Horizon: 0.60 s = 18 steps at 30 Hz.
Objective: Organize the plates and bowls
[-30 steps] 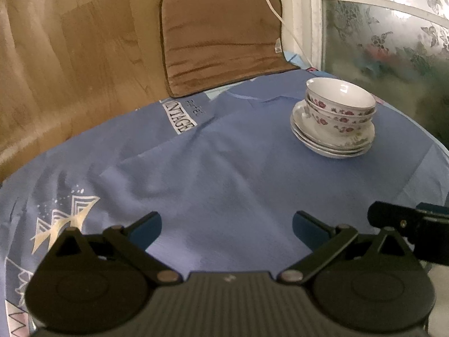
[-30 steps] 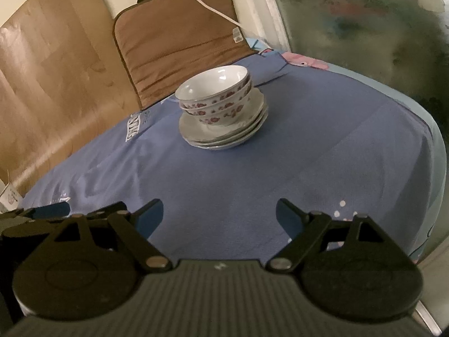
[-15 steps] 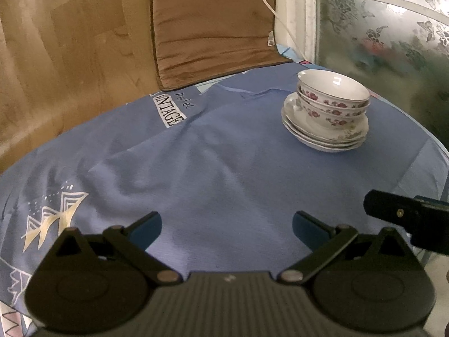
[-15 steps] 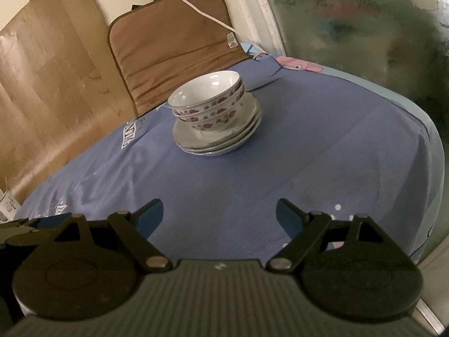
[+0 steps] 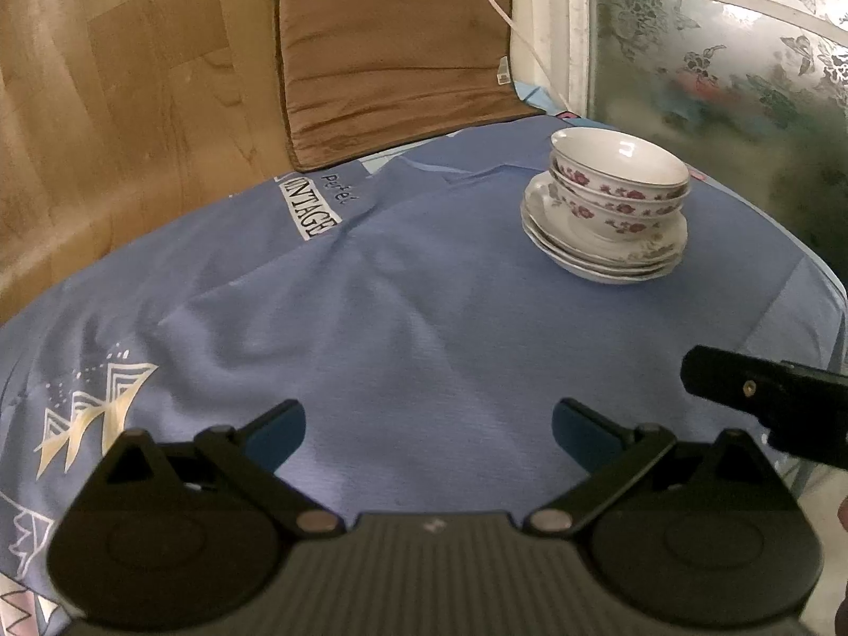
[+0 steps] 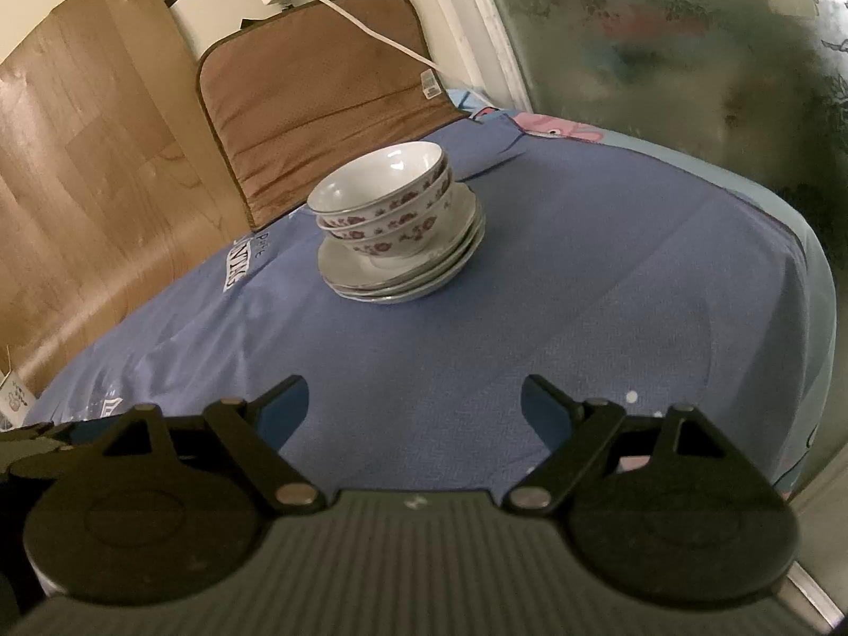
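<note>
- The blue cloth (image 5: pixel 424 318) has a white patch with the letters "NTAGE" (image 5: pixel 310 206).
- Three white flowered bowls (image 5: pixel 617 180) sit nested on stacked white plates (image 5: pixel 604 257), far right.
- The left gripper (image 5: pixel 426 424) and right gripper (image 6: pixel 413 405) are spread wide, holding nothing.

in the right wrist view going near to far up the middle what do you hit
right tool, jaws open and empty → bare blue tablecloth → stack of plates → floral bowls nested on top of the plates → brown cushion → white cable on the wall
</note>
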Motion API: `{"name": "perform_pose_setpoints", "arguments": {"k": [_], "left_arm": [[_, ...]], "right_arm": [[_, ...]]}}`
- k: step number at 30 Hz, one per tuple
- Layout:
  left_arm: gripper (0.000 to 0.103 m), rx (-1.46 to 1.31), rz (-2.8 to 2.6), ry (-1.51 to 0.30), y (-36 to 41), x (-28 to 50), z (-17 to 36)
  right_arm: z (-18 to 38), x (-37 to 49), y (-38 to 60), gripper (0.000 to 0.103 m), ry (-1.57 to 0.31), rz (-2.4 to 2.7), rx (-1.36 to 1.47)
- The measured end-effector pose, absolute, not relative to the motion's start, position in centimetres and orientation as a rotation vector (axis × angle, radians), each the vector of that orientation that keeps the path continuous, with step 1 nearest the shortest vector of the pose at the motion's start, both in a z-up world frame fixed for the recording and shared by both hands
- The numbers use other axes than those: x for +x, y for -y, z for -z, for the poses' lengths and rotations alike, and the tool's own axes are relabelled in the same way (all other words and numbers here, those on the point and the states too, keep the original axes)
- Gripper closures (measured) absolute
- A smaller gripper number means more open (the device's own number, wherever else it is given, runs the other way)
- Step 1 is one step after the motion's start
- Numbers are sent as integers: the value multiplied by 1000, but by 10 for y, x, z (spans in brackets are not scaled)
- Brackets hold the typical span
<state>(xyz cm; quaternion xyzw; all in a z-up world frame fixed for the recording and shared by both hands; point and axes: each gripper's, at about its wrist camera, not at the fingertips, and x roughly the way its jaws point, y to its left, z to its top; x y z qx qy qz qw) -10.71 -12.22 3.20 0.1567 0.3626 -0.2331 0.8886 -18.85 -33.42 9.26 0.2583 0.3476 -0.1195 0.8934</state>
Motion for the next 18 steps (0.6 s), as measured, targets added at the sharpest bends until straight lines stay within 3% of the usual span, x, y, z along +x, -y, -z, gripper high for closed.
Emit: {"name": "perform_pose_setpoints", "arguments": {"k": [18], "left_arm": [[0, 344, 470, -753, 124, -107, -30]], "right_arm": [[-92, -188, 333, 14, -717, 259, 541]]}}
